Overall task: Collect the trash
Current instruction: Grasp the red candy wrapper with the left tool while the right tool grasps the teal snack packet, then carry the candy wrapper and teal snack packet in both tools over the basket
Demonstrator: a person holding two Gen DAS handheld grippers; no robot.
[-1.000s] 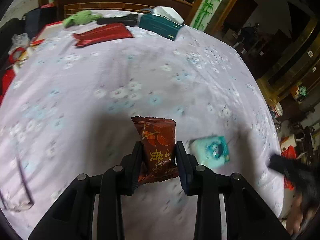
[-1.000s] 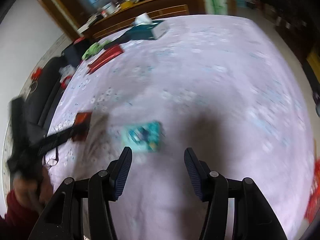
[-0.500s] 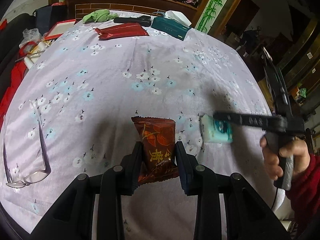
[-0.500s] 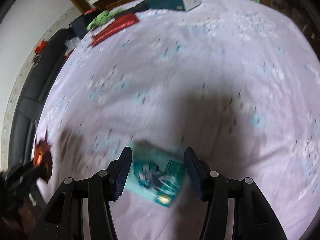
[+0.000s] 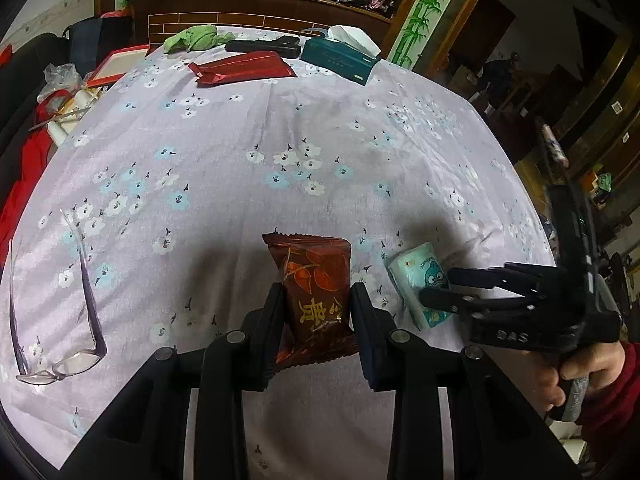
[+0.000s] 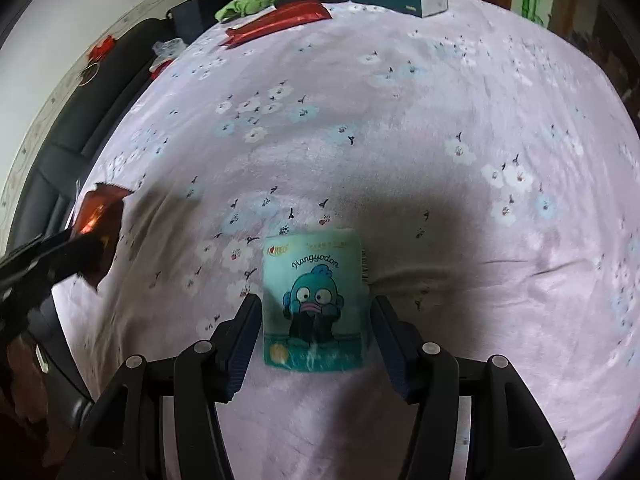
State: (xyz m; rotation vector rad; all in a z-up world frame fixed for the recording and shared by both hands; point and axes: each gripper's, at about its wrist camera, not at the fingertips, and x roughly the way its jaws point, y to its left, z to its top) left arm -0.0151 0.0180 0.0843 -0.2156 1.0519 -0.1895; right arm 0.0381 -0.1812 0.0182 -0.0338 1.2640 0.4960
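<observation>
My left gripper (image 5: 316,300) is shut on a brown snack wrapper (image 5: 314,280) with gold characters, held just above the flowered cloth. The same wrapper (image 6: 98,220) appears at the left edge of the right wrist view. A teal tissue pack (image 6: 316,300) with a blue cartoon fish lies flat on the cloth, straddled by my right gripper (image 6: 314,320), which is open with a small gap on each side. In the left wrist view the pack (image 5: 416,276) lies right of the wrapper, with the right gripper (image 5: 436,288) over its lower half.
Eyeglasses (image 5: 60,312) lie at the near left of the table (image 5: 280,128). At the far end are a red foil packet (image 5: 244,68), a green cloth (image 5: 192,38), a teal tissue box (image 5: 340,56) and a black object (image 5: 264,46). A hand (image 5: 580,376) holds the right gripper's handle.
The right gripper has come down over the teal tissue pack, which now lies squarely between its fingers. The left gripper keeps the brown wrapper and has hardly moved.
</observation>
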